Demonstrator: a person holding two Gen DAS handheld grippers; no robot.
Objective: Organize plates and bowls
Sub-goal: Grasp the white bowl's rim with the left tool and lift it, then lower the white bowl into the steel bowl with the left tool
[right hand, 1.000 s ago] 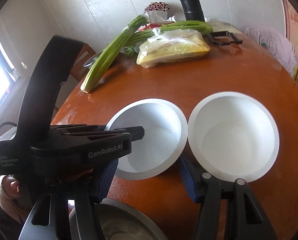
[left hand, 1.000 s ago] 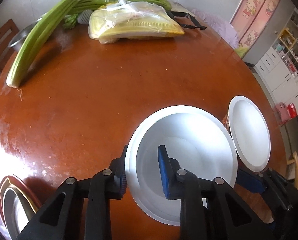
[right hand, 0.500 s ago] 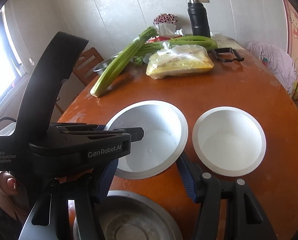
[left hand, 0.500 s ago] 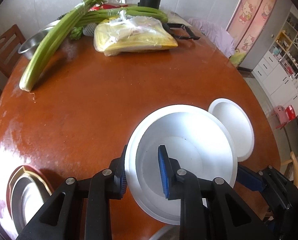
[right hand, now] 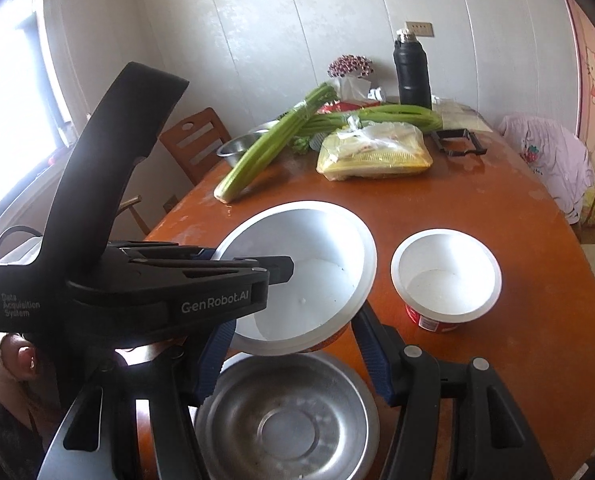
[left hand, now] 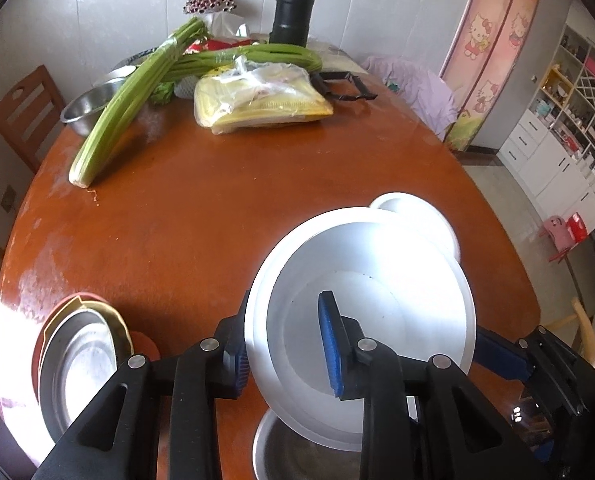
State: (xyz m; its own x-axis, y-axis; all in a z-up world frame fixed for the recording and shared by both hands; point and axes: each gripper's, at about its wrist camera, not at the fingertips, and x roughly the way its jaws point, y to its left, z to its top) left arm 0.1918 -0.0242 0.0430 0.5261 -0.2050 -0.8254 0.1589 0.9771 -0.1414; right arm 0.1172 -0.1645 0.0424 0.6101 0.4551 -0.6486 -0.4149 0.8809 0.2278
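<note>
Since the earlier frames the white bowl (left hand: 377, 280) has risen off the table (left hand: 217, 220) and now hangs tilted directly above the steel bowl (right hand: 285, 420), which is empty. The left gripper (left hand: 285, 352) is clenched on its near rim. The right gripper (right hand: 293, 356) straddles its lower wall, but I cannot tell whether its pads press.

A rim-only pinch on a tilted bowl could slip and drop it onto the steel bowl, clattering both toward the edge.

The white bowl is empty apart from a few specks. Left of the steel bowl sits a stack of plates (left hand: 77, 360). Beyond it is an empty small bowl (right hand: 445, 280), and farthest a metal basin (left hand: 85, 108) whose contents are hidden.
</note>
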